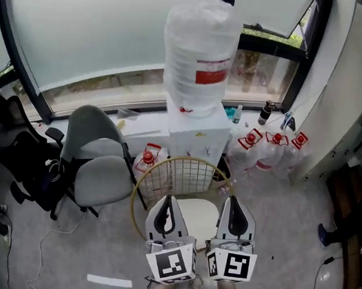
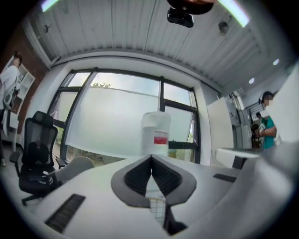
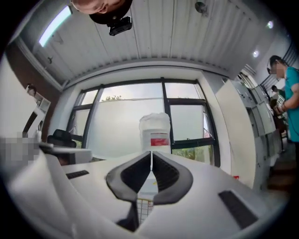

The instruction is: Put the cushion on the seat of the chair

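A cream cushion (image 1: 198, 215) lies on the seat of a chair with a round gold wire back (image 1: 180, 174), just in front of me in the head view. Both grippers are held up side by side over it and point level toward the window. My left gripper (image 1: 168, 200) is shut with nothing between its tips, as the left gripper view confirms (image 2: 151, 157). My right gripper (image 1: 233, 201) is shut and empty too, its tips meeting in the right gripper view (image 3: 151, 152). Part of the cushion is hidden behind the grippers.
A white water dispenser (image 1: 197, 134) with a large wrapped bottle (image 1: 199, 55) stands right behind the wire chair. A grey office chair (image 1: 98, 165) and a black one (image 1: 15, 152) stand at the left. Several water bottles (image 1: 269, 151) sit on the floor at the right. People stand at the room's right side (image 3: 286, 93).
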